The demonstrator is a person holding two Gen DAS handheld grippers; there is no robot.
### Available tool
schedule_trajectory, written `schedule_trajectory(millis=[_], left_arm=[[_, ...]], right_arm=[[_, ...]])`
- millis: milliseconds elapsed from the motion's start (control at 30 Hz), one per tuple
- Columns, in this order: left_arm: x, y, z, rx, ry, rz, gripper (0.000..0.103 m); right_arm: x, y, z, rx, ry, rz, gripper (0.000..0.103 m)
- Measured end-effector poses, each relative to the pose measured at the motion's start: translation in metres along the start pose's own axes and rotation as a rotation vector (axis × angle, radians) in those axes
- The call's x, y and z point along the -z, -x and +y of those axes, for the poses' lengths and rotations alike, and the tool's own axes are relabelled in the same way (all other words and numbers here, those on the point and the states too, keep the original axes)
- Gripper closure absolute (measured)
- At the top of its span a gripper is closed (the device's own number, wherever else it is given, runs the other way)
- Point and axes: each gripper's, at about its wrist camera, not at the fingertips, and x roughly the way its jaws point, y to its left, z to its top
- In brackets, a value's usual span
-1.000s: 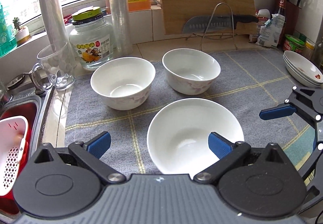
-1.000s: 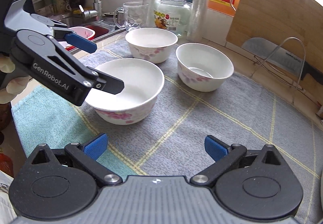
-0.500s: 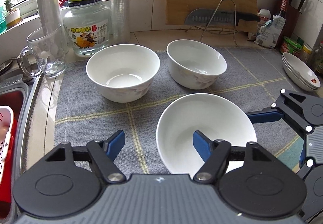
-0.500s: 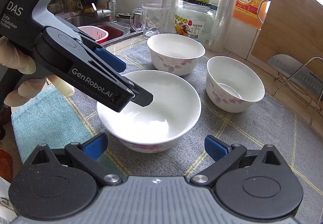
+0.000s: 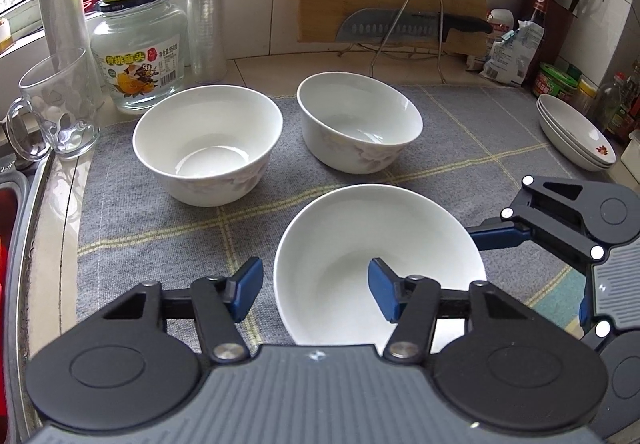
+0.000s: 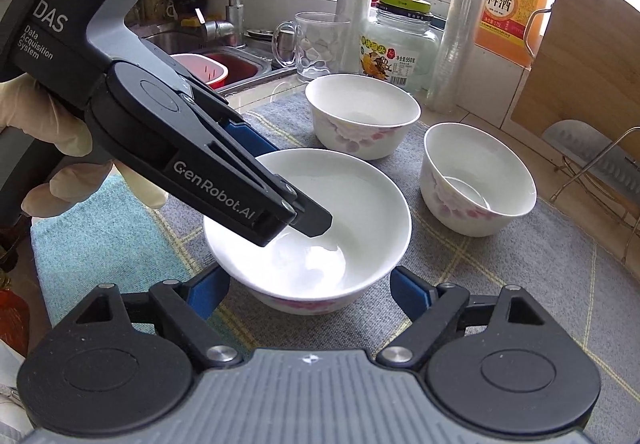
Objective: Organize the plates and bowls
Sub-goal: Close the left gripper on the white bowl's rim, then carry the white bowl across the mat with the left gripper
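Three white bowls with pink flowers stand on a grey checked mat [image 5: 160, 228]. The near bowl [image 5: 376, 268] is between both grippers. My left gripper [image 5: 314, 290] is closing astride its left rim, one pad outside and one inside, with a gap still showing at the thin wall. From the other side my right gripper [image 6: 310, 288] is closing around the same bowl [image 6: 308, 224], and both blue pads sit against its lower wall. The other two bowls [image 5: 208, 148] [image 5: 360, 128] stand behind it, apart from each other.
A stack of shallow white plates [image 5: 576, 140] sits at the mat's right edge. A glass mug [image 5: 56, 104], a jar [image 5: 136, 44] and clear rolls line the back left beside the sink [image 6: 224, 60]. A knife rack [image 5: 408, 24] and cutting board stand behind.
Both grippers have narrowed their jaws. The left came in over the near bowl's left rim, and the right moved up until the bowl sat between its pads.
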Motion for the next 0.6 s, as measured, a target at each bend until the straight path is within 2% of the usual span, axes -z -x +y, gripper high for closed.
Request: schedule_trajectory(millis=[200, 600], left_arm=[[-0.0008, -0.0033, -0.0003, 0.024, -0.001, 0.009, 0.055], [-0.0031, 0.0025, -0.008, 0.029, -0.012, 0.0, 0.055]], right_arm=[[-0.0008, 0.0003, 0.0011, 0.0, 0.013, -0.004, 0.015], [-0.0007, 0.0044, -0.0016, -0.01, -0.005, 0.006, 0.016]])
